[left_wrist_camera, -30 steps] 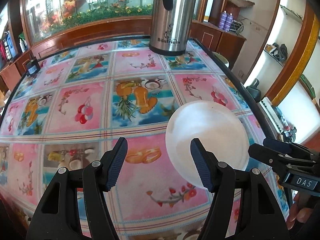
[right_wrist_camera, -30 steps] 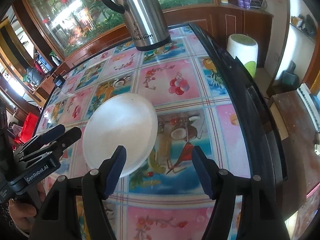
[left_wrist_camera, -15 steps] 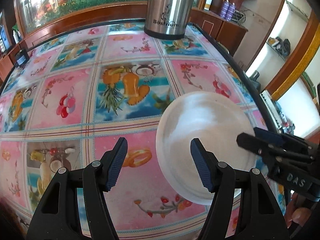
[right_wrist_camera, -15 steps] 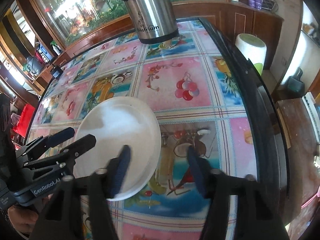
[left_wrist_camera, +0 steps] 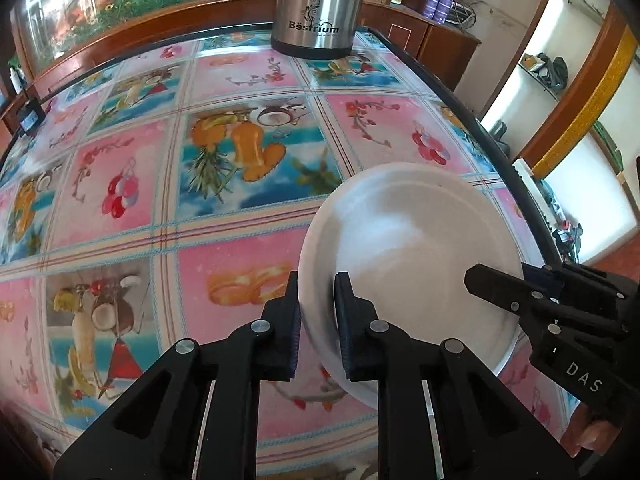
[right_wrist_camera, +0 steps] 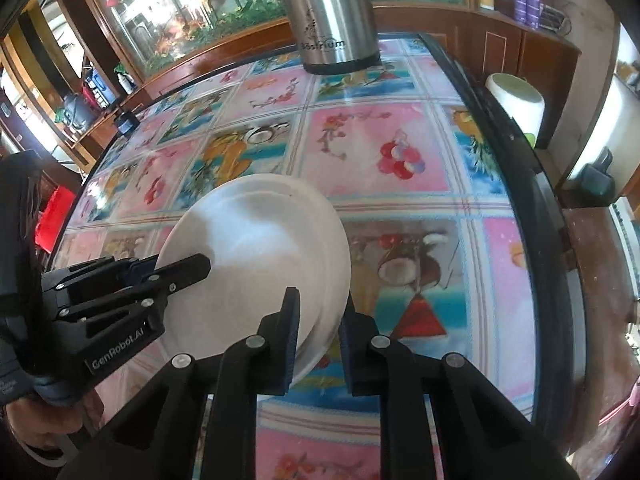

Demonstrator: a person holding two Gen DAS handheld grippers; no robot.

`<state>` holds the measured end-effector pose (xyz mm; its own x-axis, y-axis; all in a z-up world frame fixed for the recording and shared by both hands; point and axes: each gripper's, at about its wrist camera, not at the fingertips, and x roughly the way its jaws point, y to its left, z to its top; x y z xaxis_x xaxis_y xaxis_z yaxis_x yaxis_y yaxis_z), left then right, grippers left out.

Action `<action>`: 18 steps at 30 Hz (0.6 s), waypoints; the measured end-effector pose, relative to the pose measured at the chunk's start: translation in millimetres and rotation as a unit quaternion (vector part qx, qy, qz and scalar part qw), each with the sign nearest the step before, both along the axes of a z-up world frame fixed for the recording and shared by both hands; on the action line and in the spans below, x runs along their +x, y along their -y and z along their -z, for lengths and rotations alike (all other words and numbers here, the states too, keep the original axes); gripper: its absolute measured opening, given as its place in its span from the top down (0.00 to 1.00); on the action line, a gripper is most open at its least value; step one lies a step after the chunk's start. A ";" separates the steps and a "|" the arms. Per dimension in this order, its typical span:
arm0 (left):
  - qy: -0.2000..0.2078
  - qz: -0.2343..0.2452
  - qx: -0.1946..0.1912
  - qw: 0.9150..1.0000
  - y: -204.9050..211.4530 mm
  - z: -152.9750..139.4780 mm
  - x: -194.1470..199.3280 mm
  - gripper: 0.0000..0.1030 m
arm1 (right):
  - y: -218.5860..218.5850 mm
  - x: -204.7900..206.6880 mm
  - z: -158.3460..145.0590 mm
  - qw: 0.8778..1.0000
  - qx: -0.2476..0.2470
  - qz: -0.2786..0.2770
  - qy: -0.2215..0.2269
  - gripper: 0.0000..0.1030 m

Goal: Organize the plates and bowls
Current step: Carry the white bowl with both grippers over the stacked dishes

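You are gripping one white plate [left_wrist_camera: 416, 248] from both sides: your left gripper [left_wrist_camera: 317, 320] is closing its jaws over the plate's left rim, and your right gripper [right_wrist_camera: 319, 338] is doing the same on the right rim, each pair of pads narrowed to the thickness of the rim. The plate is sitting near the right edge of the glass-topped table [left_wrist_camera: 200, 240] over the fruit-print cloth; whether it is resting on the glass or already lifting off, you cannot tell from here. In the right wrist view the rim shows doubled lines, so this may be two stacked plates, though that is unclear. You are looking at an early stage by my reading: no bowls, rack or stack are showing, only the steel thermos [left_wrist_camera: 320, 4] at the far edge, so the placing is all ahead.
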<state>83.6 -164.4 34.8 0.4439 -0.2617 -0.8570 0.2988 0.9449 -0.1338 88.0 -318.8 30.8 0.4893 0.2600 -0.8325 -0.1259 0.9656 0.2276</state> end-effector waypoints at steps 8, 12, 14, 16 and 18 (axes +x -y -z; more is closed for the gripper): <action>0.011 -0.005 -0.001 1.000 -20.3 -10.0 -24.8 0.86 | -18.5 -18.5 -6.0 1.000 0.004 -0.014 0.005 0.83; 0.015 -0.012 -0.002 1.000 -36.3 -13.7 -40.6 0.86 | -32.3 -27.9 -10.9 1.000 0.001 -0.026 0.009 0.83; 0.017 -0.018 -0.003 1.000 -45.4 -15.7 -48.0 0.86 | -40.9 -32.5 -12.8 0.999 0.003 -0.034 0.011 0.83; 0.020 -0.024 -0.001 1.000 -55.0 -16.9 -54.5 0.86 | -49.5 -36.0 -12.7 0.999 0.004 -0.040 0.011 0.83; 0.021 -0.032 -0.001 0.999 -65.8 -17.3 -61.5 0.86 | -60.6 -40.0 -12.9 0.999 0.005 -0.050 0.011 0.83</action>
<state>22.2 -98.6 52.1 0.4956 -0.2330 -0.8367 0.2433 0.9620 -0.1238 48.0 -258.2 43.7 0.4788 0.3174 -0.8185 -0.2267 0.9455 0.2340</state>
